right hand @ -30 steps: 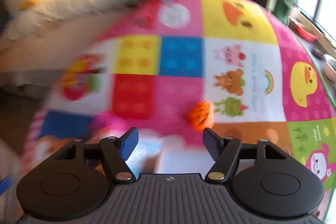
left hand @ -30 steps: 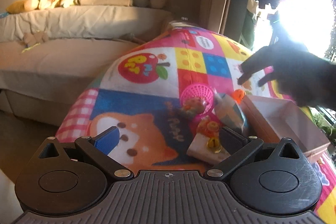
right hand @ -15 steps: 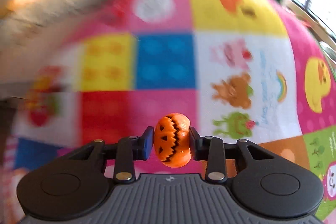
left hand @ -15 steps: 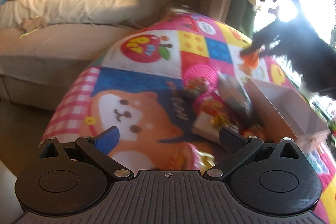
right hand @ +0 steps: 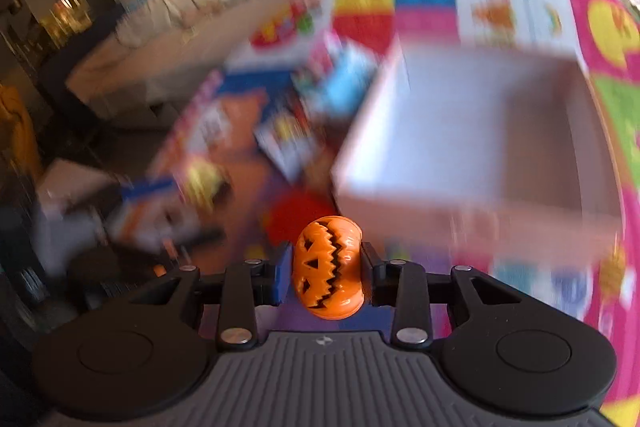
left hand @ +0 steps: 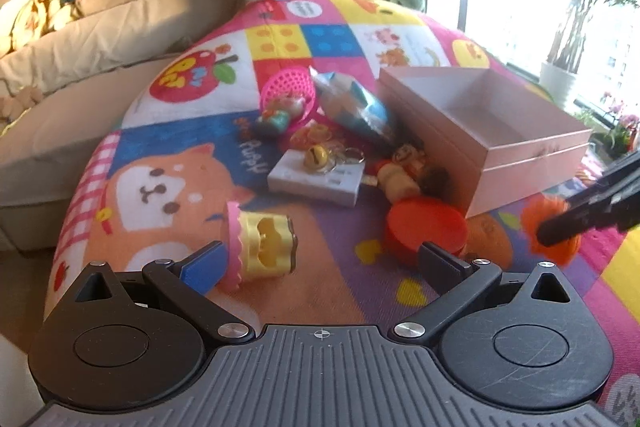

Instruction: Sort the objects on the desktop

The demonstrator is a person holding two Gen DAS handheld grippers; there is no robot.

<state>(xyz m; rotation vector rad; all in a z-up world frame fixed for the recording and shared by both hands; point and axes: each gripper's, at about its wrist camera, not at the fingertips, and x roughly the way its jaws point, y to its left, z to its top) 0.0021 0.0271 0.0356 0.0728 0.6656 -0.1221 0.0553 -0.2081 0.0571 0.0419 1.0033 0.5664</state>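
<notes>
My right gripper (right hand: 326, 267) is shut on an orange jack-o'-lantern pumpkin (right hand: 328, 291), held in the air in front of the near wall of the open pink box (right hand: 460, 211). The left wrist view shows that gripper's dark finger (left hand: 576, 219) at the right edge with the pumpkin (left hand: 536, 219), blurred. My left gripper (left hand: 320, 261) stands open low over the mat with nothing between its fingers. A yellow and pink crown-shaped toy (left hand: 262, 245) lies by its left finger, and a red round disc (left hand: 426, 227) by its right finger.
Left of the pink box (left hand: 532, 163) is a pile: a white block (left hand: 316, 183) with a gold bell (left hand: 316, 157), a small doll (left hand: 404, 167), a pink mesh basket (left hand: 288, 87) and a blue-white pouch (left hand: 352, 99). A sofa (left hand: 100, 39) stands behind the colourful mat (left hand: 160, 187).
The right gripper closed on the pumpkin and carried it from the far side of the mat to the box's near side. The left gripper drew back, bringing the crown toy and red disc into view.
</notes>
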